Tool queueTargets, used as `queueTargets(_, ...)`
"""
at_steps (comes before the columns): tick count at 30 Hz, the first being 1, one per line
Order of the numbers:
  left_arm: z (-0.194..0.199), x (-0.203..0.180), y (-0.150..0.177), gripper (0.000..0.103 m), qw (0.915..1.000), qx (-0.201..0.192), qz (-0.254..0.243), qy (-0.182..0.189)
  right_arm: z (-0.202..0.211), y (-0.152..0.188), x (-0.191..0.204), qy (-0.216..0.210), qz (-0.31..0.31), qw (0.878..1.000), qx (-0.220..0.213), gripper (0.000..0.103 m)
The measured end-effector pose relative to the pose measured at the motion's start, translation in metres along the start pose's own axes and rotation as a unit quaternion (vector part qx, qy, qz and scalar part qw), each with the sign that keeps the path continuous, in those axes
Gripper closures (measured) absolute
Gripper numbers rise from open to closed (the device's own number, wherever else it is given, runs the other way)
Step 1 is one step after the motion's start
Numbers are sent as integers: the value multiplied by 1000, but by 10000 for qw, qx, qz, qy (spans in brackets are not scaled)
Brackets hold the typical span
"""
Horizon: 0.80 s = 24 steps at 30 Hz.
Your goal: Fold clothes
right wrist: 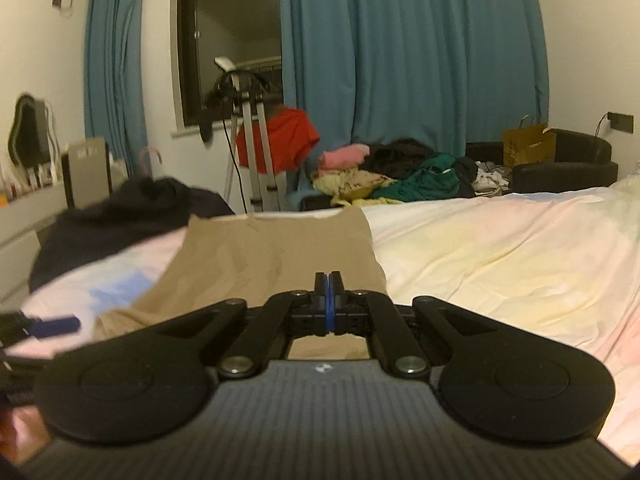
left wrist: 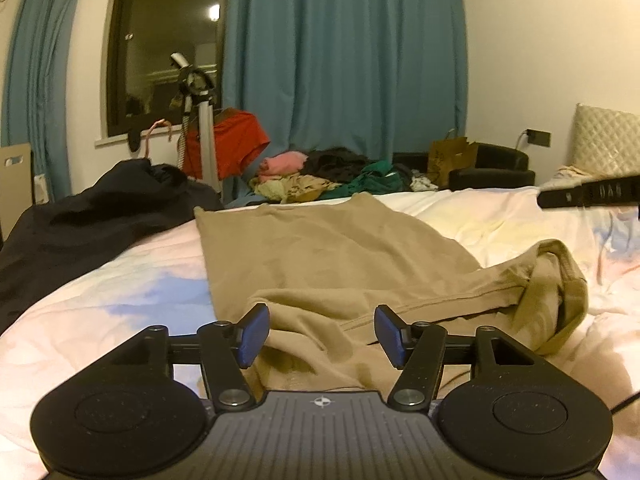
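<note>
Lying btwn left hand-held gripper pads: tan garment

One tan garment, plain knit with a stitched seam, lies on the bed at centre frame, its far portion spread flat toward the upper middle, its near edge rumpled at lower centre, and one end bunched in folds at right of centre.
</note>
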<state>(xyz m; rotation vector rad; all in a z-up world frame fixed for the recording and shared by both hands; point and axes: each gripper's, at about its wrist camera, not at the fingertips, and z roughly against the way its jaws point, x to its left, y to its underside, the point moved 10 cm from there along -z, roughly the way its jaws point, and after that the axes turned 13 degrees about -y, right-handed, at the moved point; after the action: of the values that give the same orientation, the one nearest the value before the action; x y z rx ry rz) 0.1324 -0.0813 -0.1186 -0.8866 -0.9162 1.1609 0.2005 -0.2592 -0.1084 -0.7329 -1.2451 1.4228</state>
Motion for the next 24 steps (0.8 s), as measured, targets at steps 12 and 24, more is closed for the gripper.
queueTargets(12, 12, -23, 0, 33, 9998, -161, -35, -126, 22, -9, -9, -693, -1144, 9903, -374, 101)
queueTargets(24, -43, -88, 27, 31, 9738, -296, -2167, -621, 27, -8, -24, -485, -1296, 9897, -363, 98)
